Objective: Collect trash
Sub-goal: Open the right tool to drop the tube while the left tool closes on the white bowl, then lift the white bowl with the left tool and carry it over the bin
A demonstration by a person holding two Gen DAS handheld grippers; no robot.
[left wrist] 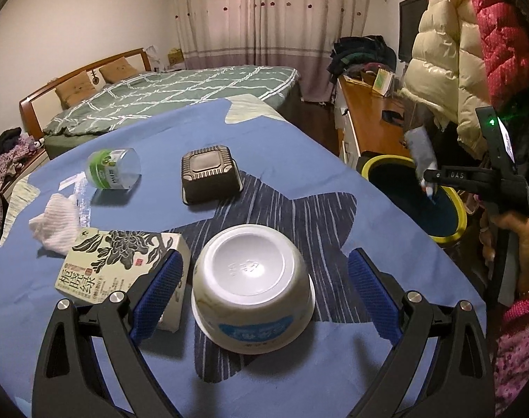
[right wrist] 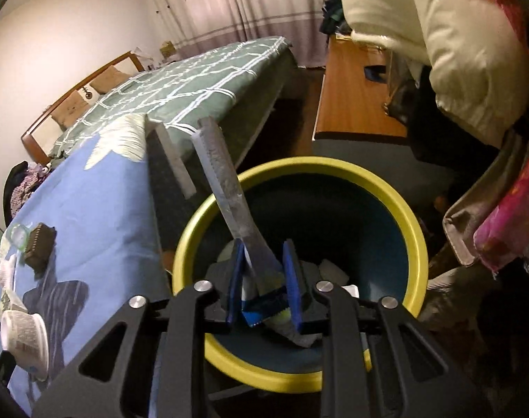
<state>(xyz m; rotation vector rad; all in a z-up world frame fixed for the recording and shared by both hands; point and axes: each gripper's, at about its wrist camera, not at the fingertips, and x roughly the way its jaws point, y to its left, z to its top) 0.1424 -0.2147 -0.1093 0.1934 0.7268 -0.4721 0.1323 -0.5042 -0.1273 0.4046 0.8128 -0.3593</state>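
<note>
Over the yellow-rimmed dark bin (right wrist: 386,191) | right gripper (right wrist: 264,285) pinches silvery foil wrapper (right wrist: 226,188), poised for dropping | left gripper (left wrist: 261,278) spread wide around upturned white plastic bowl (left wrist: 254,285) on blue cloth-covered table (left wrist: 282,146), likely next.

left tool (left wrist: 264,289) spread wide, right tool (right wrist: 264,278) clamped

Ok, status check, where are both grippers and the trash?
Left gripper open around upturned white bowl. Right gripper shut on silver wrapper, above yellow-rimmed bin. Nothing blocking.
</note>
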